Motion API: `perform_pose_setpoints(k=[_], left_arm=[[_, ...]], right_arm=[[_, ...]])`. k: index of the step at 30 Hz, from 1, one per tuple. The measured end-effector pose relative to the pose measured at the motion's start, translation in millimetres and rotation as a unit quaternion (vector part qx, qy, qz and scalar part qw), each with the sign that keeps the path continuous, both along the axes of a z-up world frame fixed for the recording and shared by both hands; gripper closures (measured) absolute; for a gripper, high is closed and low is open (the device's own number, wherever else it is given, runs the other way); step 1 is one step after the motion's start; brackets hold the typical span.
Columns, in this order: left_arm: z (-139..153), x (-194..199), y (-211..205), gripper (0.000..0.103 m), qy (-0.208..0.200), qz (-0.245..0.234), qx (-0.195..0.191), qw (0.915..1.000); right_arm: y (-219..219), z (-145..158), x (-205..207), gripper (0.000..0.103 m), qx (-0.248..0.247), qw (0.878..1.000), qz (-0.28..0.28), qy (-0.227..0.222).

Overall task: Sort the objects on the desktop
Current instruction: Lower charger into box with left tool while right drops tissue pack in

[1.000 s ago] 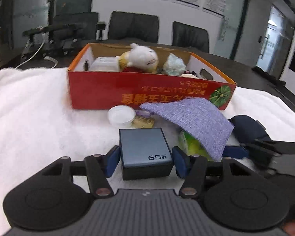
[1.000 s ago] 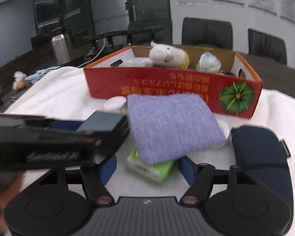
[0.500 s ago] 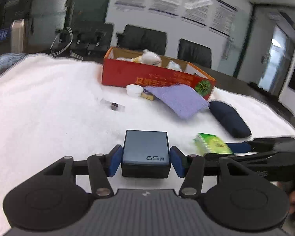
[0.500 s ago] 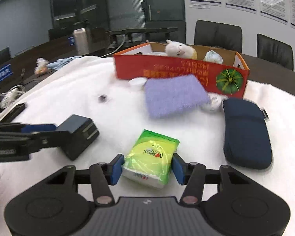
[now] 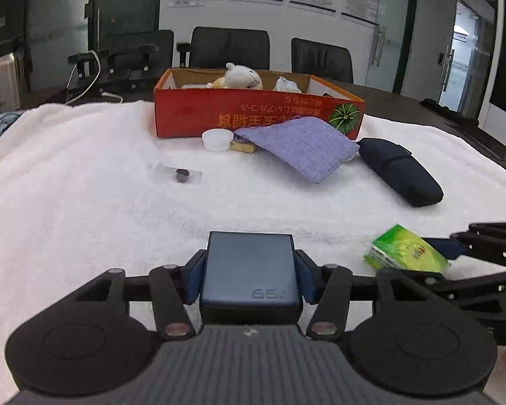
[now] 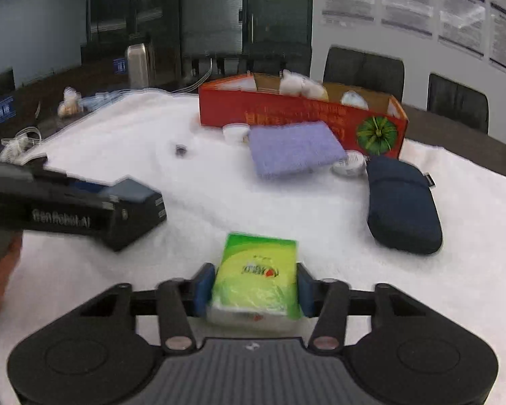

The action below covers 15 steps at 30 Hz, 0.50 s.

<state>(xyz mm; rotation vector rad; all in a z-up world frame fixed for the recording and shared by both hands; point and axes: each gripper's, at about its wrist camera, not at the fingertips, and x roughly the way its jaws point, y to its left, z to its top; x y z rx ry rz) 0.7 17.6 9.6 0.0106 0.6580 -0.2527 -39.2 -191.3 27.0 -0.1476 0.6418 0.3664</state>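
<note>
Two hand-held grippers work over the white towel (image 5: 84, 202) that covers the table. The left gripper (image 5: 249, 278) is clamped on one dark blue charger block (image 5: 249, 276), both blue pads tight against its sides, near the front edge of the towel. The right gripper (image 6: 254, 288) has one green tissue pack (image 6: 256, 283) between its pads; the jaws are closing and the pads already sit against the pack's sides. From the left wrist view that same pack shows at the right, in the other tool's fingers.

One red cardboard box (image 5: 253, 114) stands at the far side of the towel. Inside it I count one white plush toy (image 5: 243, 76) and one crumpled pale bundle (image 5: 286, 84); something white lies at its left end, too hidden to name.

Loose on the towel: one purple cloth (image 5: 300, 148) leaning against the box front, one white round lid (image 5: 216, 138) just beside it, a yellow item (image 5: 243, 145) tucked under the cloth's edge, one small round white container (image 6: 349, 163) at the cloth's other side, one navy pouch (image 5: 401, 175), and one small dark object (image 5: 183, 174) in clear wrap, well apart from the rest.
</note>
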Motion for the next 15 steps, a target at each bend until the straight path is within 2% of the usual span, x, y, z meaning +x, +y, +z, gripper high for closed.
perform_pose_setpoints(k=[2,4,6,10,15], left_arm=[[2,-5,-2,0.048,0.0,-0.002,0.006,1.0],[9,-10,-1,0.048,0.0,-0.008,-0.003,1.0],[21,-14,2,0.048,-0.016,-0.01,-0.014,0.9997],[59,-12,10,0.048,-0.062,-0.008,-0.034,0.9975],[118,12,12,0.048,-0.103,-0.014,-0.041,0.9938]], right_arm=[[3,3,-3,0.06,-0.004,1.0,0.009,-0.007],[2,13,-10,0.06,0.0,1.0,0.018,-0.018],[-2,28,-15,0.06,0.006,0.999,0.021,-0.035],[-19,72,-7,0.059,0.035,0.997,0.027,-0.066],[-41,133,31,0.059,0.061,0.992,0.011,-0.111]])
